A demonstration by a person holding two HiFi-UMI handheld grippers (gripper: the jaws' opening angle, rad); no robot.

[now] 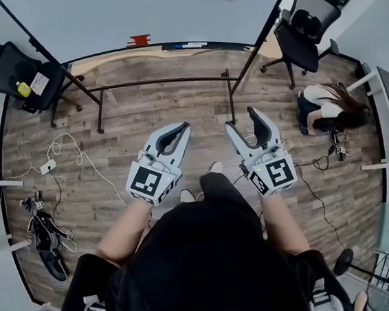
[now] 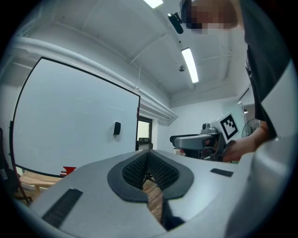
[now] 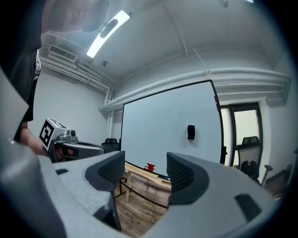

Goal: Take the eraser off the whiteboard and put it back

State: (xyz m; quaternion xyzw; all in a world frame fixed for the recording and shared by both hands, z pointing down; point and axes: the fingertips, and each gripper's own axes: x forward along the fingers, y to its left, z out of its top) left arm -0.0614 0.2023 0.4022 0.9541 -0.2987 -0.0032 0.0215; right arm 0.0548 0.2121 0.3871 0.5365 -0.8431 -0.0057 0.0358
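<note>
The right gripper point(image 3: 145, 173) stood wide open and empty; the left gripper point(image 2: 149, 162) was closed on nothing. The black eraser point(image 3: 191, 132) clung to the whiteboard point(image 3: 163, 135) well ahead, above the right jaws; a level, centred approach seemed wise.

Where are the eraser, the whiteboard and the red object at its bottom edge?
eraser point(image 3: 191, 132): right gripper view, middle of its black body.
whiteboard point(image 3: 158, 125): right gripper view, bare white surface.
red object point(image 3: 150, 167): right gripper view, its middle.
</note>
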